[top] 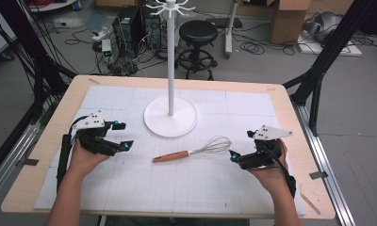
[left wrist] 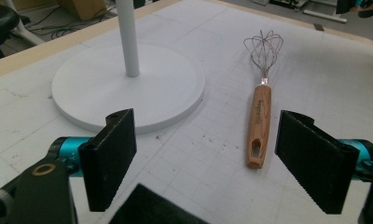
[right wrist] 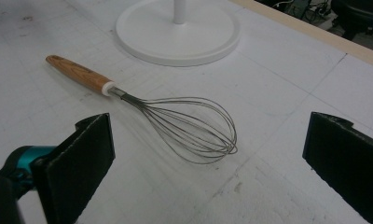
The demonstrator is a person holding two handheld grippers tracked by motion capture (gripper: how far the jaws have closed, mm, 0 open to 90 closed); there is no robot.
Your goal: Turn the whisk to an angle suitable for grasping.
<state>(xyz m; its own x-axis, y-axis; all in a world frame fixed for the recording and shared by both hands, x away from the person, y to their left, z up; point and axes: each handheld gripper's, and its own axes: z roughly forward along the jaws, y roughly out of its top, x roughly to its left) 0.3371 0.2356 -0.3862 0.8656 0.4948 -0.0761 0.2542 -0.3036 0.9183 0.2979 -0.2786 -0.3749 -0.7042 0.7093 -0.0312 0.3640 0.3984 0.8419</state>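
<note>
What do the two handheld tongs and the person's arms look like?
Both the left tongs and right tongs are black, each topped by a grey three-cornered plate, with teal fittings behind flat, ribbed black pads. A black cable trails back along each forearm. The forearms are bare, with no sleeves in view.

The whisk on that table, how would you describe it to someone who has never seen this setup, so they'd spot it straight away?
Start at the white stand with its round base on the white mat. Just in front of that base, between the two hand-held grippers, lies the whisk flat on the mat. It is the only loose item there: a wooden handle joined to a wire balloon head.
</note>
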